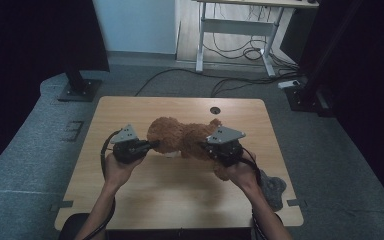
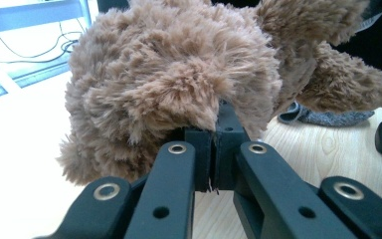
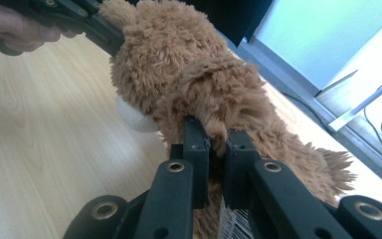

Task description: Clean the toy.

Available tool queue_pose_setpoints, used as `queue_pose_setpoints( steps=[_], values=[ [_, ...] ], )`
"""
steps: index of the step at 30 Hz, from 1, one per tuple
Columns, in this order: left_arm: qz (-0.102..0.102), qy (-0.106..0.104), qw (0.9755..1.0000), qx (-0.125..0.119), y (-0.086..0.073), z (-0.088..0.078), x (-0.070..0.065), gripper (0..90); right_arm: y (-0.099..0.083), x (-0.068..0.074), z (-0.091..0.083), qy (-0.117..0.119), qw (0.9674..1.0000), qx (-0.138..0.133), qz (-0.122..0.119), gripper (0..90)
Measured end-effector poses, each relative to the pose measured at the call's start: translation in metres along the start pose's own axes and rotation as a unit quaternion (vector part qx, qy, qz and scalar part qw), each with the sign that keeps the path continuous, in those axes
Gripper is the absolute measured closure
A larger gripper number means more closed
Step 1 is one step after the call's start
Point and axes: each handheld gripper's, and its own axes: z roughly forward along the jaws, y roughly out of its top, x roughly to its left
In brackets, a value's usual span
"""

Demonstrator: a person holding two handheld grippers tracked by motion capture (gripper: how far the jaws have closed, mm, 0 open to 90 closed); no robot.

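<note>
Brown plush teddy bear [image 1: 180, 137] hangs just above the wooden table [image 1: 130, 190], left claw [image 1: 152, 145] and right claw [image 1: 205, 149] each pinching fur, apparently to carry it evenly.

The place reads as an office or lab recording space: grey carpet [image 1: 25, 150], a light wooden table [image 1: 180, 200], a height-adjustable desk frame [image 1: 235, 30] with loose cables [image 1: 240, 52] beneath, and black stand bases [image 1: 80, 90] flanked by dark curtains [image 1: 25, 50].
</note>
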Motion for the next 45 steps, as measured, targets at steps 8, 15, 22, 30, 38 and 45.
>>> queue_pose_setpoints(
  steps=[8, 15, 22, 30, 38, 45],
  values=[
    [-0.011, -0.004, 0.9999, -0.008, 0.015, -0.009, -0.007, 87.7, 0.017, -0.006, -0.011, -0.005, 1.0000, -0.006, -0.003, 83.5],
    [-0.044, -0.013, 0.9989, -0.014, 0.010, -0.021, -0.016, 87.8, 0.024, -0.003, -0.016, -0.005, 0.9999, 0.000, -0.014, 83.5],
    [-0.071, -0.002, 0.9975, -0.002, -0.002, -0.016, -0.011, 88.4, 0.023, -0.006, 0.004, 0.003, 0.9998, 0.020, -0.009, 83.5],
    [-0.093, 0.008, 0.9956, 0.013, -0.018, -0.002, 0.001, 88.4, 0.014, -0.018, 0.035, 0.013, 0.9991, 0.040, 0.006, 83.4],
    [-0.109, 0.013, 0.9935, 0.028, -0.034, 0.009, 0.015, 87.8, 0.002, -0.024, 0.062, 0.021, 0.9979, 0.059, 0.020, 83.3],
    [-0.107, 0.024, 0.9931, 0.041, -0.049, 0.013, 0.023, 81.0, -0.005, -0.025, 0.079, 0.023, 0.9966, 0.075, 0.024, 83.3]
  ],
)
